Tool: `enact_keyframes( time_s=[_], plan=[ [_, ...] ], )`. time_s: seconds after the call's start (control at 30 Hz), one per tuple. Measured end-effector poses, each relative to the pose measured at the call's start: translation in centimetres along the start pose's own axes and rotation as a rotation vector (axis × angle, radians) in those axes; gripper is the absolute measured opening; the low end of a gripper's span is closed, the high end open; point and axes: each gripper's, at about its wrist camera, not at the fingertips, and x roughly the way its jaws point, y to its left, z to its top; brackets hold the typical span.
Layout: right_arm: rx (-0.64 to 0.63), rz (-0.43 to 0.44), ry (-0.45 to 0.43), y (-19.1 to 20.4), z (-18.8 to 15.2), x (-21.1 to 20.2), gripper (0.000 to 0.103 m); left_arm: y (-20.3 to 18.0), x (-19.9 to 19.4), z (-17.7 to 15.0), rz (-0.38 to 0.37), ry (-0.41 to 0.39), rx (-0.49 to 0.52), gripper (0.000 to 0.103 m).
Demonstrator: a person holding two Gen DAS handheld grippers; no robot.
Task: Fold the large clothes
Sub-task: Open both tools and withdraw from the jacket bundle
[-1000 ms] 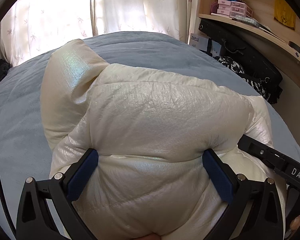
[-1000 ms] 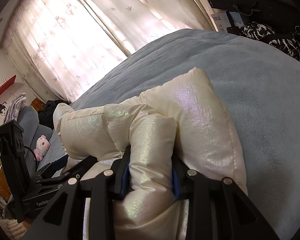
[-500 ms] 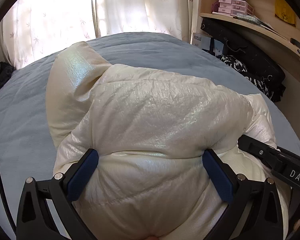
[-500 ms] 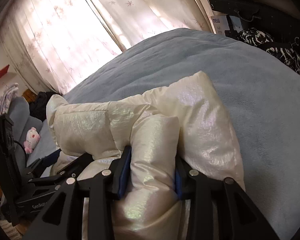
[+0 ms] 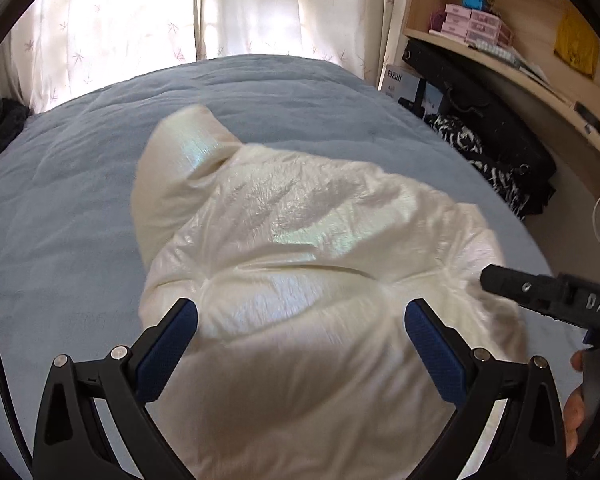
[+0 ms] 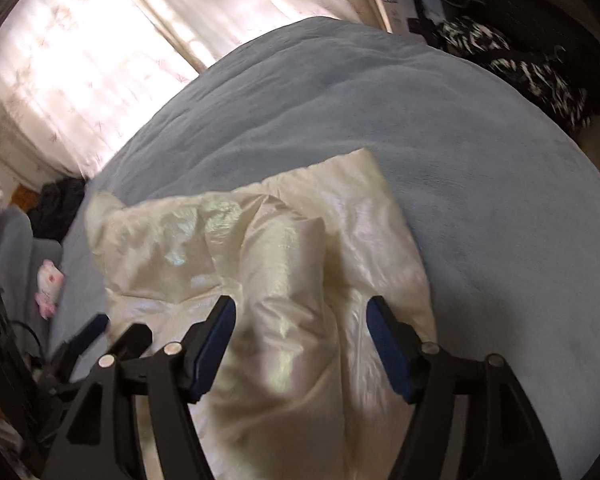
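Observation:
A cream, shiny puffer jacket (image 5: 300,232) lies bunched in a folded heap on the blue-grey bed cover (image 5: 60,220). My left gripper (image 5: 300,332) hovers above its near end, open wide, with the blue pads clear of the fabric. The right gripper's black finger (image 5: 540,296) reaches in from the right edge of that view. In the right wrist view, the right gripper (image 6: 300,340) is over a rolled fold of the jacket (image 6: 260,240). Its jaws are opening; the fold lies between the pads, untouched. The left gripper (image 6: 88,332) shows blurred at the lower left.
Patterned curtains (image 5: 140,20) hang behind the bed. To the right stands a wooden shelf with pink boxes (image 5: 472,24), a black bag (image 5: 500,136) and a black-and-white garment (image 6: 520,64). Dark clothes (image 5: 0,120) and a plush toy (image 6: 48,284) sit off the left side.
The right gripper has let go of the jacket fold and spread its jaws. Both grippers have risen away from the jacket, which now lies lower and smaller in view.

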Motion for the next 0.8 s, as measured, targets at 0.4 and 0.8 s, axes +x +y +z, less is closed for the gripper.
enact_keyframes(
  time_s=[0.4, 0.8],
  plan=[
    [-0.069, 0.002, -0.060, 1.0, -1.2, -9.8, 0.090, -0.8, -8.4, 0.1, -0.051, 0.018, -0.025, 0.102],
    [-0.360, -0.009, -0.383, 4.1, -3.9, -19.5, 0.103, -3.4, -14.0, -2.1, -0.047, -0.014, 0.145, 0.102]
  ],
)
